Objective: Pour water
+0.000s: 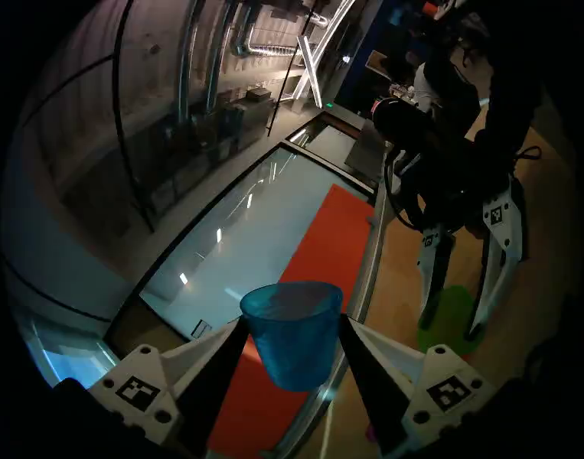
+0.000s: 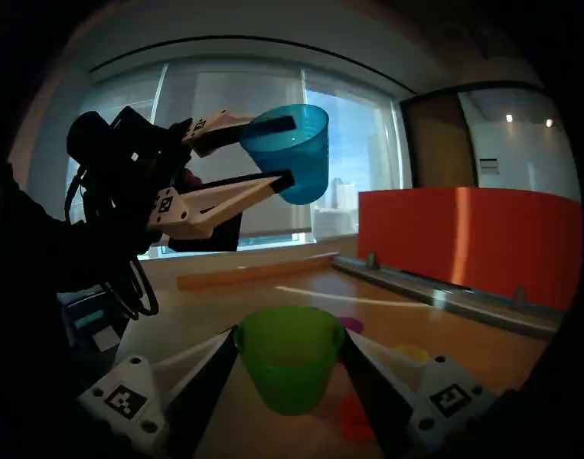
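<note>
Two cups are in play, and each sits clamped between a gripper's fingers: the left gripper (image 1: 292,330) has its fingers pressed against both sides of the blue cup (image 1: 295,340), and the right gripper (image 2: 289,336) grips the green cup (image 2: 290,363) the same way. In the right gripper view the blue cup is held high in front of the window (image 2: 215,107), above and beyond the green cup and well apart from it, close to upright with at most a slight lean. The green cup stays low over the wooden table (image 2: 452,321), near the orange panel (image 2: 475,237); whether its base touches the tabletop cannot be told. Neither view shows a stream of water, and the tinted walls hide whether either cup holds any. Judging from this, both pick-ups are done and the pour itself has not begun. What is left is to bring the blue cup's rim over the green cup's mouth, tip it, then right it and set the cups down
</note>
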